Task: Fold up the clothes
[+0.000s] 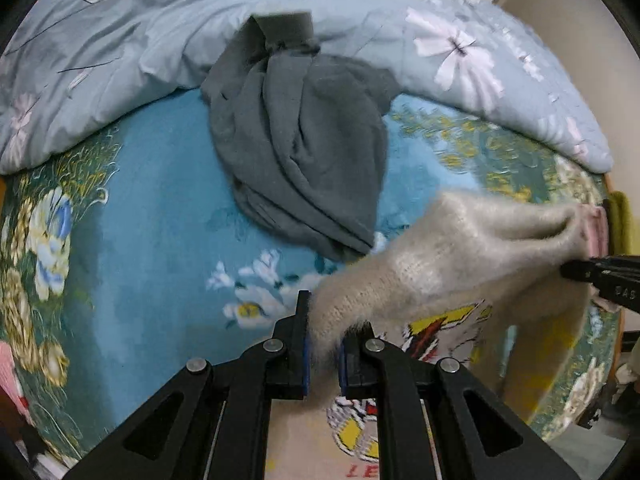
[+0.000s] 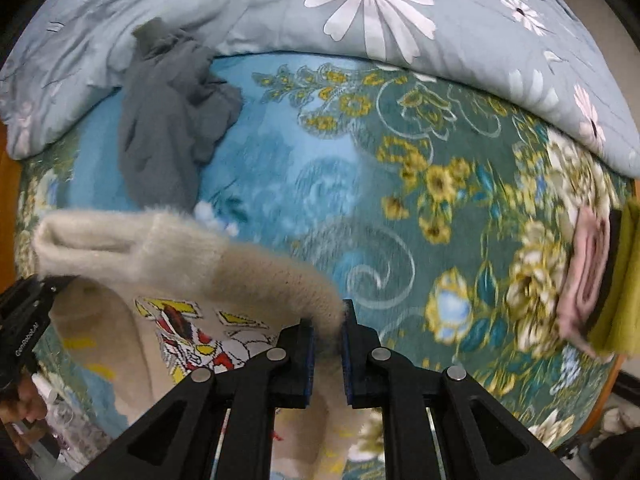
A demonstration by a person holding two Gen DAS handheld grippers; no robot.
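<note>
Cream fuzzy sweater (image 1: 440,248) lifted off floral bedspread (image 1: 152,216), stretched between both grippers. Left gripper (image 1: 325,334) at bottom centre of the left wrist view, blue-padded fingers (image 1: 302,344) pinching a furry edge of the sweater. Same fabric running up and right across the frame to the right gripper (image 1: 600,280), seen there as a black shape at the right edge; fingertip state not discernible from that angle.

Right gripper (image 2: 329,336) at bottom centre of the right wrist view, fingers (image 2: 308,354) clamped on another fuzzy edge of the sweater (image 2: 168,256). Ribbed cuff or hem reaching toward the left edge of that frame, just above the left gripper (image 2: 28,308). Cartoon print (image 2: 192,340) in red, yellow and black visible on the hanging inner face, lower left of that view, and likewise below the left fingers in the other view.

Dark grey garment (image 1: 304,152) crumpled in upper centre of the left view, lying partly on the bedspread, partly against pale blue daisy-print duvet (image 1: 120,40) bunched across the top. Same grey garment (image 2: 168,120) at upper left in the right view.

Folded pink cloth (image 2: 588,268) and olive-green cloth (image 2: 624,280) stacked side by side at the right edge of the right view, on the bedspread (image 2: 400,180) near its border.
</note>
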